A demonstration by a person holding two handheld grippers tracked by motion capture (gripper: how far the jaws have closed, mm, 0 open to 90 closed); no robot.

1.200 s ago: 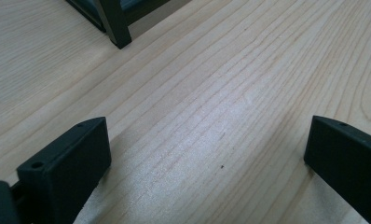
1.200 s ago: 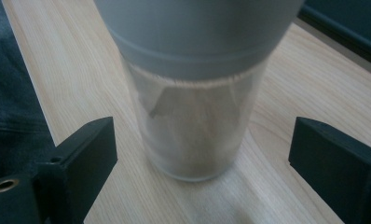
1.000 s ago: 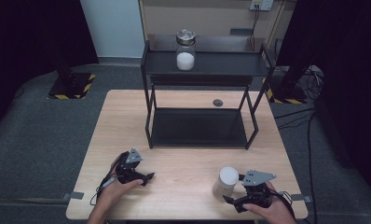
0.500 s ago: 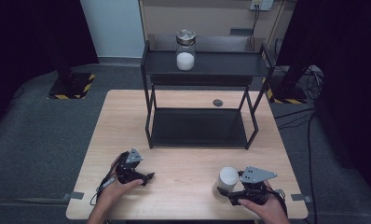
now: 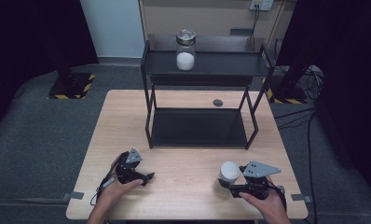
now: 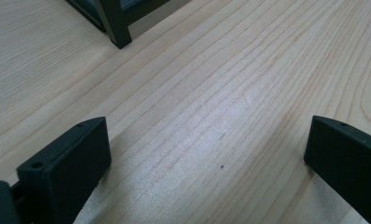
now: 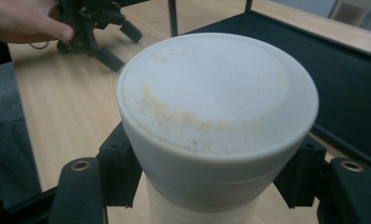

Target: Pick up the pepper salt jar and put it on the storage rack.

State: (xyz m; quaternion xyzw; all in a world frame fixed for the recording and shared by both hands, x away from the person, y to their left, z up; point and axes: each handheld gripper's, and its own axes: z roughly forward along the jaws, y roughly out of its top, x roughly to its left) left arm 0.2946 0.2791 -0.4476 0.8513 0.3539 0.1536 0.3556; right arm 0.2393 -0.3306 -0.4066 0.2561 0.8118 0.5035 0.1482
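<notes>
A white lidded container [image 5: 230,171] stands on the wooden table [image 5: 183,196] near its front right. My right gripper [image 5: 227,185] reaches it from the right, and its jaws have just been closing with the container between them. In the right gripper view both black jaws press the container [image 7: 216,102] just below its stained lid, so the right gripper [image 7: 210,186] is shut on it. My left gripper [image 5: 147,178] rests low at the front left, held by a hand. Its jaws stand wide apart over bare wood [image 6: 207,163].
A black two-tier shelf [image 5: 197,128] stands mid-table. A glass jar [image 5: 185,50] part-filled with white powder sits on its top tier. A small dark disc [image 5: 217,102] lies on the table behind the shelf. The other hand and left gripper [image 7: 95,23] appear far off.
The right gripper has edged slightly left against the white container and its jaws have closed on it. The left gripper and hand have stayed put.
</notes>
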